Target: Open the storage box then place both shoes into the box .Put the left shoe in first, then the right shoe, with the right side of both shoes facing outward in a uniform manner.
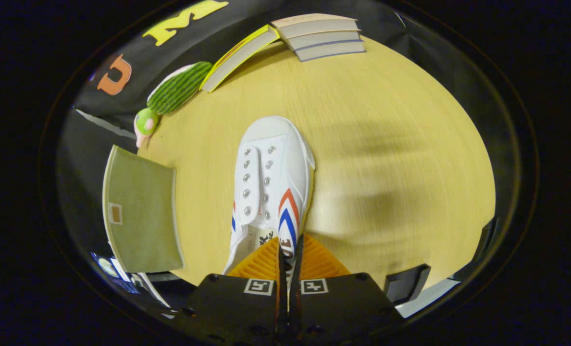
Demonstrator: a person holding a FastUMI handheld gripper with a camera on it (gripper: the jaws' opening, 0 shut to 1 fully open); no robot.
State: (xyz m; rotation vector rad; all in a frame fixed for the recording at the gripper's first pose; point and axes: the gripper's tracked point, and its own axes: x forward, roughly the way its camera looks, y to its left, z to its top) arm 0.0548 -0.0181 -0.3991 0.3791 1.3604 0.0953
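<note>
White lace-less shoe [270, 182] with red and blue chevrons, toe pointing away, mid-table [386, 120], olive storage box [141, 216] at table's left edge

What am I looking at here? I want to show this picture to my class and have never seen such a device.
A person holds a hand-held gripper with two orange fingers; a camera riding on it looks forward along them. The fingers are pinched on the side wall of a white shoe, whose toe points away. Below is a wooden table. Left of the shoe is an olive-green flat panel, perhaps part of the storage box. Beyond lie a green plush toy, an open book and a stack of books.
</note>
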